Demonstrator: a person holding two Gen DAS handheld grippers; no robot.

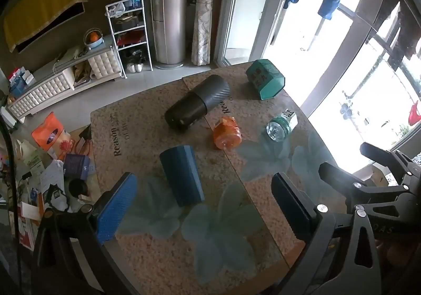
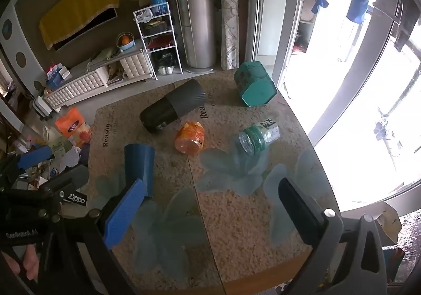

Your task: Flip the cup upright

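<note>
Left wrist view: blue cup (image 1: pixel 182 175) lies sideways, contents unseen.

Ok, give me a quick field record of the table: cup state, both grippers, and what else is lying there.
cup: blue cup lying on its side, not yet upright
left gripper: open, empty, above the table near the cup
right gripper: open, empty
table: glass top with flower print
other items, all on their sides: dark flask, orange jar, clear bottle, teal box
</note>
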